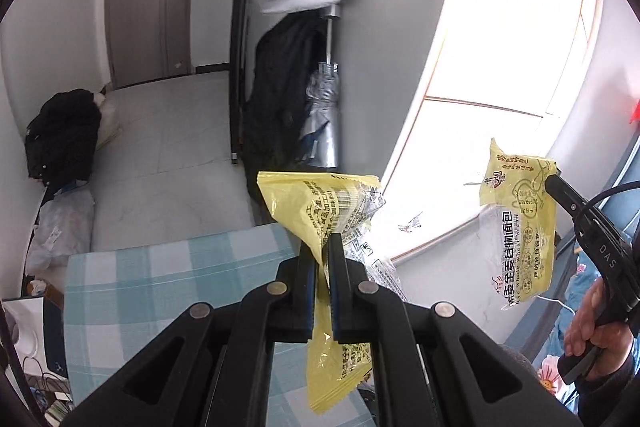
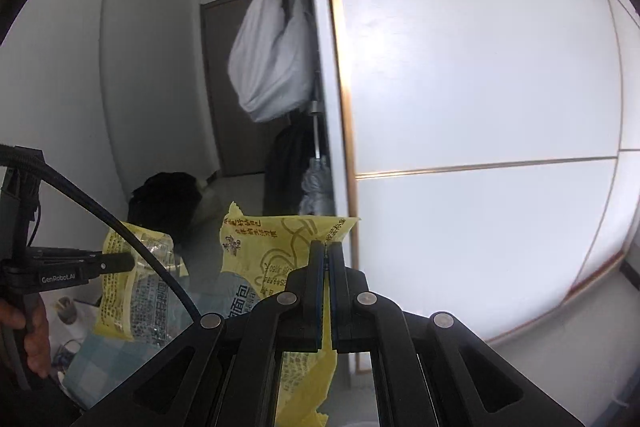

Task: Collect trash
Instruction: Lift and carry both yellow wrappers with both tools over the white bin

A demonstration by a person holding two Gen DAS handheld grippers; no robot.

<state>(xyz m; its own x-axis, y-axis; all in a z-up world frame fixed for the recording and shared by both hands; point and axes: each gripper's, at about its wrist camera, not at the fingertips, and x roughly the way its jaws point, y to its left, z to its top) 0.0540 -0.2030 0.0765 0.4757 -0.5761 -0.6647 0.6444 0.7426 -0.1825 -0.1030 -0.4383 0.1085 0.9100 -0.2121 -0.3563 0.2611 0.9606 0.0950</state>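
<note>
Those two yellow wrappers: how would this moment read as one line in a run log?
left gripper: shut on yellow wrapper | right gripper: shut on second yellow wrapper | both wrappers held in the air, apart | bin: not in view

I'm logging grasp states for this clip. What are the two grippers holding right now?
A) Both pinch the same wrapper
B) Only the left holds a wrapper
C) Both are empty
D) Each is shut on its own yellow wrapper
D: the left gripper clamps one yellow wrapper, while the right gripper clamps a second yellow wrapper, held apart in the air.
</note>
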